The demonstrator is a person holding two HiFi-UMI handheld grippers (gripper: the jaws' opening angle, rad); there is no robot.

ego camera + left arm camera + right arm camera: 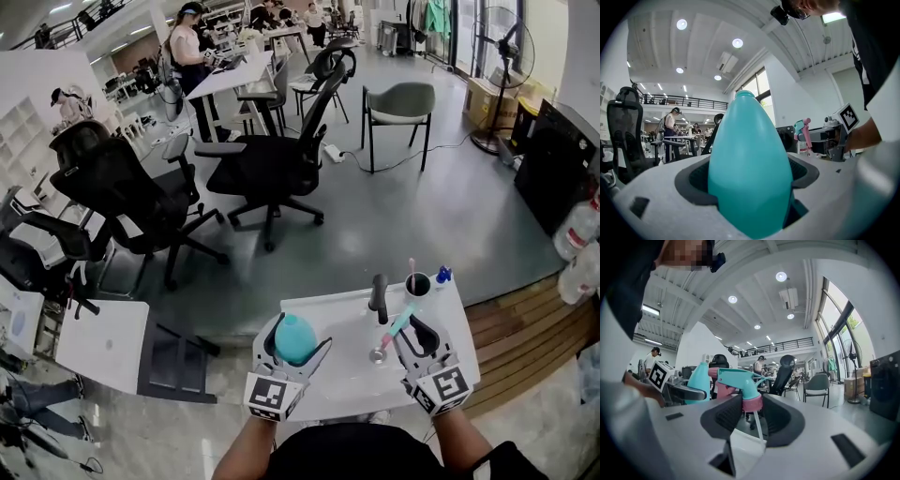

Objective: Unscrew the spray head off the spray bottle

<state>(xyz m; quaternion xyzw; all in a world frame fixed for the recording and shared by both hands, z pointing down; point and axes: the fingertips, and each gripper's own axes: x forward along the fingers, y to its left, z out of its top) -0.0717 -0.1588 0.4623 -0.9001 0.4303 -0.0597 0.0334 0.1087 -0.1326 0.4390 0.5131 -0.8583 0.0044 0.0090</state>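
At the near edge of the small white table [342, 319], both grippers hover with bare tabletop between them. A cup [418, 284] and a dark handle [379, 295] stand toward one o'clock, and open grey floor [394, 216] runs to the office chairs [267, 164] at eleven o'clock. The left gripper [298, 336] has its jaws clamped round the belly of the teal spray bottle [296, 342], at seven o'clock on the table. The right gripper [413, 331], at five o'clock, grips the spray head [398, 324], well apart from the bottle. Only the right gripper view shows its pink collar [752, 404] pinched between the jaws and a clear dip tube [758, 425] hanging below. Only the left gripper view shows the bottle tapering to a plain rounded neck.
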